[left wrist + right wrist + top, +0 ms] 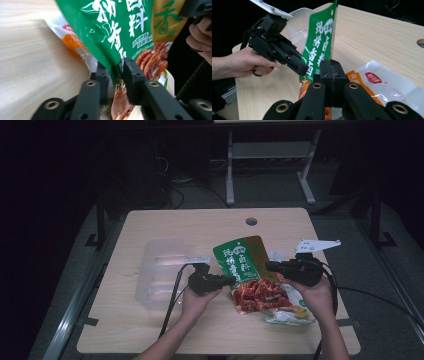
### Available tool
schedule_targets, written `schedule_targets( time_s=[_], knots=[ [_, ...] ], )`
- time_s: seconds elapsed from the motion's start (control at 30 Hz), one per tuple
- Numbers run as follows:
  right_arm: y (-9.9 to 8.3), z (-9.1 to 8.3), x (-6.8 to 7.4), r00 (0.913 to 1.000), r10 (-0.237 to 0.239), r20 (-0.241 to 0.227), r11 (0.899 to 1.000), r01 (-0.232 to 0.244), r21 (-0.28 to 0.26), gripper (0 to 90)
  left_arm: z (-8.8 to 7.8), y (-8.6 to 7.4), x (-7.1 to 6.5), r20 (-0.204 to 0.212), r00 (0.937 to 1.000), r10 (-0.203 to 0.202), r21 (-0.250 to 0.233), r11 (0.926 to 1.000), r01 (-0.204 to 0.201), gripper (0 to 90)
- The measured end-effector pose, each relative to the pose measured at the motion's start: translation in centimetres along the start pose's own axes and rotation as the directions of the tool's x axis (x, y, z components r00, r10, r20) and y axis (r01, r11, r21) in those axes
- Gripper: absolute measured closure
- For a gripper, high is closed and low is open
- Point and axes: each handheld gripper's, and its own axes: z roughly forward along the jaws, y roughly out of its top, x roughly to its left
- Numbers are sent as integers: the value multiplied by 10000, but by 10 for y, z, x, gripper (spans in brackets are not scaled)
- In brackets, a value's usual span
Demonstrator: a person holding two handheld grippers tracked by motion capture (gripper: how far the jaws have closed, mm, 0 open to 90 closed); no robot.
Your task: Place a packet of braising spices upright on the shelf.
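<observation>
Apparently green packet (117,32) between left tool (117,67)

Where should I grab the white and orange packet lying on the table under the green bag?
Take the white and orange packet by its free edge nearest the person, coming in low from that side. It lies flat on the table and the green bag, held up by the left gripper and right gripper, covers its far part.
</observation>
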Motion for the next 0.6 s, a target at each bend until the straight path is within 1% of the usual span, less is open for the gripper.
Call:
schedule_targets(
  time_s=[0.07,0.1,0.17,0.2,0.23,0.3,0.33,0.37,0.4,0.43,0.47,0.5,0.57,0.6],
  knots=[
    [1,0,0,10000,-75,12,10000,75,65,900,-3,2,-3,-216,9997,84,-37,10000,-85,812],
    [1,0,0,10000,-75,12,10000,75,65,900,-3,2,-3,-216,9997,84,-37,10000,-85,825],
    [2,0,1,9998,-192,9,9997,192,118,900,-8,5,-9,-584,9968,552,-182,9982,-564,836],
    [1,0,0,9998,-162,-82,9997,164,193,900,-13,8,-13,-883,9921,894,-219,9956,-917,860],
    [1,0,-1,9998,-141,-146,9995,145,282,900,-13,8,-13,-883,9921,894,-219,9956,-917,864],
    [1,0,-1,9998,-113,-151,9994,118,337,900,-17,10,-17,-1201,9848,1255,-199,9915,-1288,866],
    [0,1,-2,9996,-114,-245,9987,126,487,899,-17,9,-19,-1363,9793,1496,-135,9882,-1528,874],
    [0,1,-2,9996,-114,-245,9987,126,487,899,-18,9,-21,-1497,9740,1698,-22,9851,-1720,874],
    [0,2,-2,9996,-174,-202,9974,187,700,899,-19,8,-24,-1710,9651,1983,62,9797,-2002,877],
    [0,2,-2,9996,-174,-202,9974,187,700,899,-19,8,-24,-1710,9651,1983,62,9797,-2002,879],
    [0,3,-1,9994,-162,-301,9973,183,706,899,-20,8,-26,-1818,9614,2063,51,9779,-2088,880],
    [0,3,-1,9994,-162,-301,9973,183,706,899,-20,8,-26,-1818,9614,2063,51,9779,-2088,882],
    [0,4,0,9993,-167,-331,9967,193,788,895,-22,8,-26,-1915,9570,2181,82,9753,-2206,883],
    [0,5,0,9991,-181,-380,9963,212,831,886,-22,8,-26,-1872,9585,2149,45,9760,-2179,885]
  ],
)
